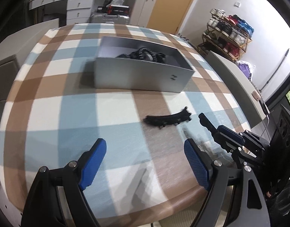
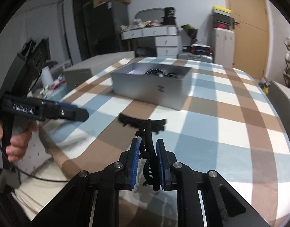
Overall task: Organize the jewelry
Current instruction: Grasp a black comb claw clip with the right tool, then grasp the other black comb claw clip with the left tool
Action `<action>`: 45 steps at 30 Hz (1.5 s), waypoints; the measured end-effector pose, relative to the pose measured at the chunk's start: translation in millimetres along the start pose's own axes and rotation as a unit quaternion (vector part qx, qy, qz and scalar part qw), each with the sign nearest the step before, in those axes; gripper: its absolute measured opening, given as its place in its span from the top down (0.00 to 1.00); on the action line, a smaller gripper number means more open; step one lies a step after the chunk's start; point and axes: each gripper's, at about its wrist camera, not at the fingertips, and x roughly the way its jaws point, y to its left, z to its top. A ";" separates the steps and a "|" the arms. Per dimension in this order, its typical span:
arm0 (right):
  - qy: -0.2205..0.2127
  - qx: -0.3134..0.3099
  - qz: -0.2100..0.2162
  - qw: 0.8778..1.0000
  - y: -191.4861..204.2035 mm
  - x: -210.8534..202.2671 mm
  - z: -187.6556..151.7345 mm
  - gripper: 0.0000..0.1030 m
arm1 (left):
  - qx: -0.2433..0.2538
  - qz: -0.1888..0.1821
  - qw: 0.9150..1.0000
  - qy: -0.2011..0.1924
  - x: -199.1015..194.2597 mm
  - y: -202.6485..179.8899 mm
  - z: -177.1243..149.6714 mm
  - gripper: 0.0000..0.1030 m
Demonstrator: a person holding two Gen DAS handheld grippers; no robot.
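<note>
A black comb-like hair clip (image 2: 149, 151) stands clamped between the blue pads (image 2: 135, 155) of the right gripper (image 2: 148, 160), lifted above the checked tablecloth (image 2: 211, 117). On the left, a hand (image 2: 14, 141) holds the left gripper (image 1: 145, 162), its jaws wide apart and empty. A second black clip (image 1: 167, 119) lies on the cloth, before the grey box (image 1: 143, 75) holding more dark pieces.
</note>
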 end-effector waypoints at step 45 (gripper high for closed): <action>0.033 0.052 0.008 0.998 -48.8 2.6 -4.6 0.77 | 0.282 -0.013 0.953 0.112 62.3 -65.1 17.8 0.82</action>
